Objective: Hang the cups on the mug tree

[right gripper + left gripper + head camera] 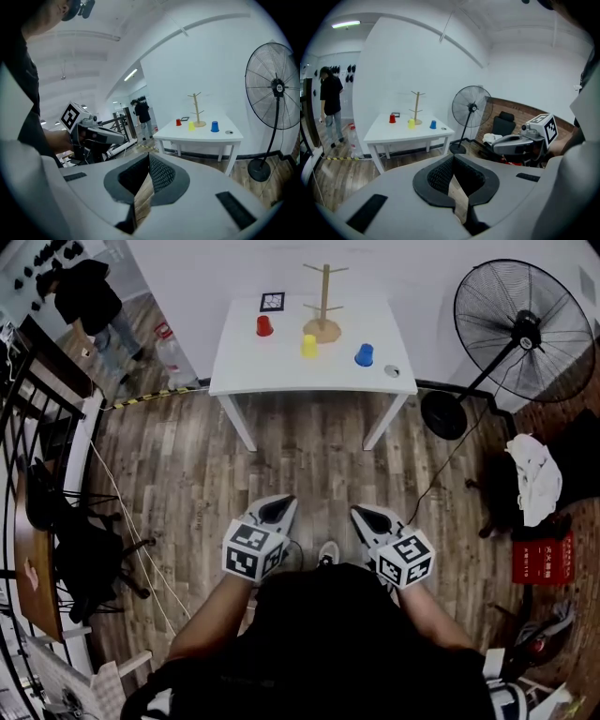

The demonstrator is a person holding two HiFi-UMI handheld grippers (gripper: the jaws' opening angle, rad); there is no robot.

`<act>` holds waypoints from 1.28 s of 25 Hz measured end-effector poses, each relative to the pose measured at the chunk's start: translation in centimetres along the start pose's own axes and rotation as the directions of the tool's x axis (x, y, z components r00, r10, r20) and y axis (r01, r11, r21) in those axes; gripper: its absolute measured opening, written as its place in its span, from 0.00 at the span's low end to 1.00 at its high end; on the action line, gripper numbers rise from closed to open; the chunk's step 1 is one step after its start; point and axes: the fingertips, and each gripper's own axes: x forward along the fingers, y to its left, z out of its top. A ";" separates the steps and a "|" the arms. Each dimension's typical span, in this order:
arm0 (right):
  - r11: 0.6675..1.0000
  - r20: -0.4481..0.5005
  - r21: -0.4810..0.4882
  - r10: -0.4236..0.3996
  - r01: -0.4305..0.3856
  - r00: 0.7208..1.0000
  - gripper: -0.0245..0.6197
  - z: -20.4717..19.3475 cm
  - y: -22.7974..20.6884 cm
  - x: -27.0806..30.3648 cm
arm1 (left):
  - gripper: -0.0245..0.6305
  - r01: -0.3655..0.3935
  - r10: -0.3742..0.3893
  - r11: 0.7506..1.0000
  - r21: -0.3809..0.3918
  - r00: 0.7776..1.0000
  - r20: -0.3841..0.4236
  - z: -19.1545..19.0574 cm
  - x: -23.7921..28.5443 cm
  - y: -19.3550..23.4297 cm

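A wooden mug tree (323, 306) stands at the back of a white table (309, 367), far ahead of me. A red cup (264, 326), a yellow cup (309, 346) and a blue cup (364, 355) sit upside down around it. The same tree (417, 108) and the cups show small in both gripper views, the tree (198, 110) right of centre in the right one. My left gripper (278, 510) and right gripper (371, 517) are held close to my body over the wooden floor, both shut and empty.
A big black floor fan (523, 332) stands right of the table. A person (89, 301) stands at the far left near a railing. A small round thing (392, 371) and a marker card (272, 302) lie on the table. Dark chairs (75, 549) and red boxes (542, 559) flank me.
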 end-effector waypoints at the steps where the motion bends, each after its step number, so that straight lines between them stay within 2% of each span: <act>1: 1.000 0.006 -0.007 0.008 -0.008 1.000 0.05 0.4 -0.8 0.3 | 0.06 -0.006 0.006 1.000 0.002 1.000 0.000 0.4 0.9 0.1; 10: 0.998 0.013 -0.025 0.051 -0.051 0.999 0.05 2.6 -7.5 1.9 | 0.06 -0.039 0.039 0.999 0.000 0.999 0.022 4.5 7.3 0.5; 20: 0.996 -0.006 0.051 0.077 -0.076 0.997 0.05 2.0 -9.5 3.8 | 0.06 -0.043 0.043 0.999 -0.019 0.998 -0.040 4.4 9.1 1.3; 27: 0.998 -0.011 0.032 0.058 -0.058 0.998 0.05 2.9 -11.3 6.1 | 0.06 -0.012 0.012 1.000 -0.022 0.999 -0.042 5.1 11.5 3.3; 32: 0.999 -0.032 0.024 0.032 -0.032 0.999 0.05 4.0 -13.3 8.4 | 0.06 0.003 -0.003 1.000 -0.012 1.000 -0.020 7.3 13.7 6.2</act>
